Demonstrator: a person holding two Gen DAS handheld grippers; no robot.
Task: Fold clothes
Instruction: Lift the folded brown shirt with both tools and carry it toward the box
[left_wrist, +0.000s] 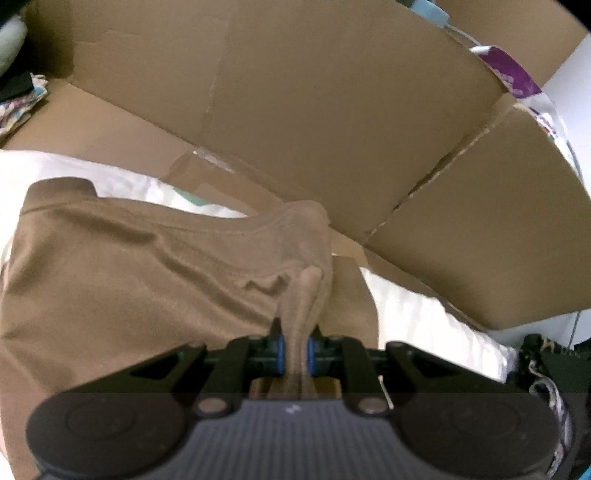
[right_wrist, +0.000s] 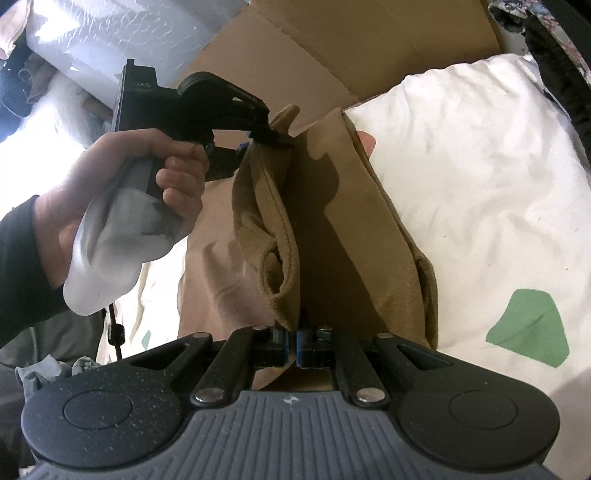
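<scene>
A brown garment (left_wrist: 122, 266) lies partly folded on a white bedcover (left_wrist: 424, 314). My left gripper (left_wrist: 296, 350) is shut on a bunched edge of it, and the cloth runs up between the blue pads. In the right wrist view the same brown garment (right_wrist: 332, 229) hangs as a folded strip between both grippers. My right gripper (right_wrist: 291, 349) is shut on its near hem. The left gripper (right_wrist: 266, 136), held by a hand (right_wrist: 122, 184), pinches the far end.
A flattened cardboard sheet (left_wrist: 314, 110) stands behind the bed. The white bedcover (right_wrist: 480, 184) carries a green patch (right_wrist: 528, 328). Patterned clothes (left_wrist: 22, 99) lie at the far left, and dark items (left_wrist: 546, 358) at the right edge.
</scene>
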